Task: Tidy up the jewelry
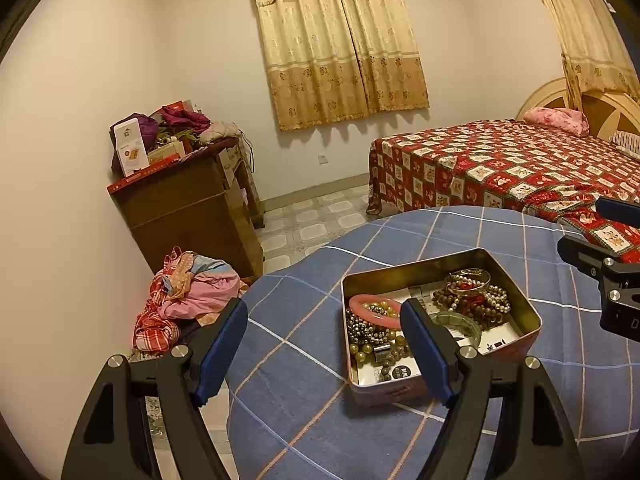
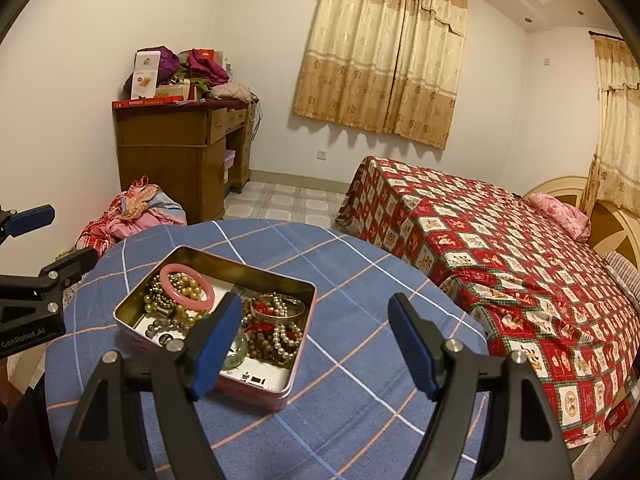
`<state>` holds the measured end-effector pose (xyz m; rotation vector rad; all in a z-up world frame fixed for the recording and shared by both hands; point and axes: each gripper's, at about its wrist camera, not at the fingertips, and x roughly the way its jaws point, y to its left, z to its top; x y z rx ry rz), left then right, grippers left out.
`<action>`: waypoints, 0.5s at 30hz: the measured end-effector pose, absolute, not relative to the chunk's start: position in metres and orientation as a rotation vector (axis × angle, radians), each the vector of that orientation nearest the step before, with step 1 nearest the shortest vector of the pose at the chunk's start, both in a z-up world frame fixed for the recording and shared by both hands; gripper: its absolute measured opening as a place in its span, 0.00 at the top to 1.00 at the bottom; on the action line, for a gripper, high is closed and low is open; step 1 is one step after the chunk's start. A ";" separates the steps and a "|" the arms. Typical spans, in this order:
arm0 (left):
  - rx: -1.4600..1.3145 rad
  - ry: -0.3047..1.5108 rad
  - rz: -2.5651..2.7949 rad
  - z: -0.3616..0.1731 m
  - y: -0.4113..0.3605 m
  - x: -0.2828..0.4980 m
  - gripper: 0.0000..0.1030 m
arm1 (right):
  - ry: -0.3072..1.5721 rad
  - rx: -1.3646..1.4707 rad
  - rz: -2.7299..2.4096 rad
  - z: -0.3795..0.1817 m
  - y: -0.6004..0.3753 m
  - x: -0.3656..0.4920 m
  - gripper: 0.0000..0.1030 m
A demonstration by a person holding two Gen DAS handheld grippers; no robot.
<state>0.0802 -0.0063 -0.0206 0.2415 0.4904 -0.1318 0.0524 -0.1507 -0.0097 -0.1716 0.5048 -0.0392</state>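
Nearest to me the left gripper (image 1: 324, 354) is held above the round table (image 1: 304, 400) with its blue plaid cloth; its two fingers stand wide apart and nothing is between them. The right gripper (image 2: 314, 350) is beside it, its fingers also spread wide and empty. From the right gripper the tin box (image 2: 132, 300) lies at about ten o'clock, and from the left one at about one o'clock. The box is open and rests on the cloth near the middle of the table. Inside it a pink bangle (image 2: 188, 284) lies on gold and dark beads (image 2: 160, 300) at one end, a green bangle (image 1: 460, 322) in the middle, and pearl and brown bead strings (image 1: 480, 296) with a gold bangle at the other end. Beyond the table, a heap of clothes (image 1: 188, 300) lies on the floor at eleven o'clock, behind it a brown desk (image 2: 172, 148), and at two o'clock a bed (image 2: 500, 260) with red cover
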 end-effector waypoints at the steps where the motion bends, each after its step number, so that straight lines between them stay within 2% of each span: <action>1: 0.243 0.491 -0.133 -0.021 -0.006 0.080 0.23 | 0.504 -0.173 -0.040 -0.010 -0.151 0.052 0.25; 15: 0.247 0.492 -0.134 -0.021 -0.009 0.080 0.23 | 0.507 -0.173 -0.038 -0.012 -0.152 0.051 0.25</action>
